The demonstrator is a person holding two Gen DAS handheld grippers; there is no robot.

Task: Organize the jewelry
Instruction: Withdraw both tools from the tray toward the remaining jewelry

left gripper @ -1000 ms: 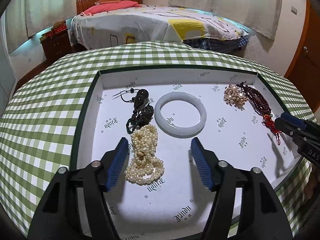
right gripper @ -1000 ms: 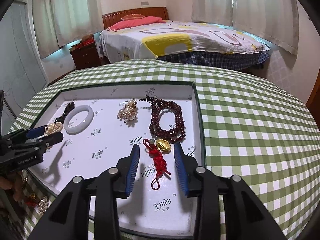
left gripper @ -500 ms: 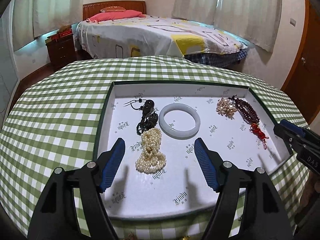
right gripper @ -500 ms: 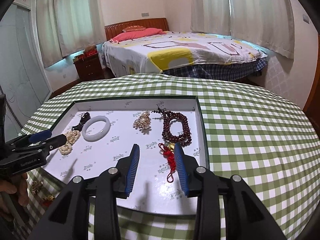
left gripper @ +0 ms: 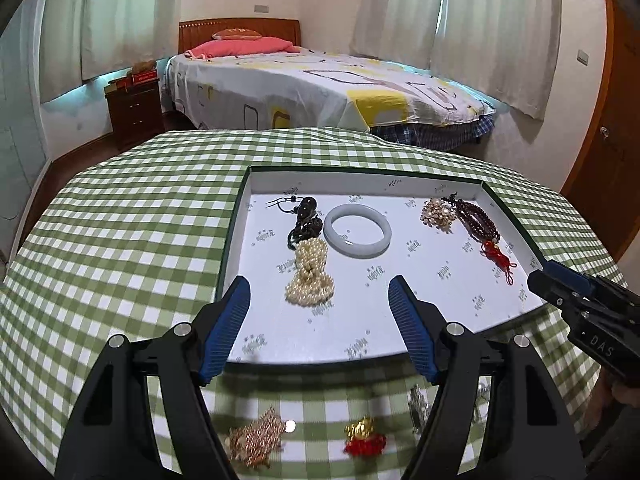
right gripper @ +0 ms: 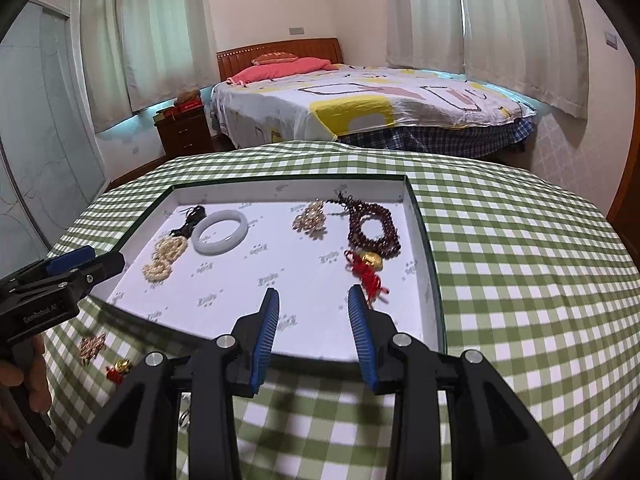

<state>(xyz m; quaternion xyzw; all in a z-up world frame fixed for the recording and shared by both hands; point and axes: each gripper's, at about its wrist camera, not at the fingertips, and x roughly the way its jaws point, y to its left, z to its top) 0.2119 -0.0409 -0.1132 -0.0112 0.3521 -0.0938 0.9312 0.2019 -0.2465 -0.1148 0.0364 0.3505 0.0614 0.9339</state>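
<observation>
- The left gripper (left gripper: 318, 322) stands with its jaws well apart and nothing between the pads; it hangs over the near edge of the white-lined tray (left gripper: 516, 220).
- The right gripper (right gripper: 313, 330) has its jaws parted more narrowly and is also empty; it too sits above the tray's near edge, towards the right-hand end.
- Already in the tray: a pearl strand (left gripper: 310, 276) just ahead of the left gripper's tips, a dark beaded cord (left gripper: 305, 222) and a pale jade bangle (left gripper: 357, 230) beyond it, and further right a cluster of pale beads (left gripper: 438, 214).
- Ahead of the right gripper lies a red-brown bead bracelet (right gripper: 374, 230) with a gold charm and red tassel (right gripper: 368, 270), the tassel close to the right pad.
- Judged step: between picks, with both grippers free and several pieces left on the checked tablecloth (left gripper: 120, 240).
- Those pieces lie beneath the left gripper, nearer than the tray: a rose-gold chain heap (left gripper: 256, 440), a small gold-and-red charm (left gripper: 364, 436) and a silvery piece (left gripper: 418, 404), partly hidden by the right-hand finger.
- The next move probably calls for dipping the left gripper towards the chain heap or charm, closing low so the loose links bunch up, then carrying it over the rim to bare lining.
</observation>
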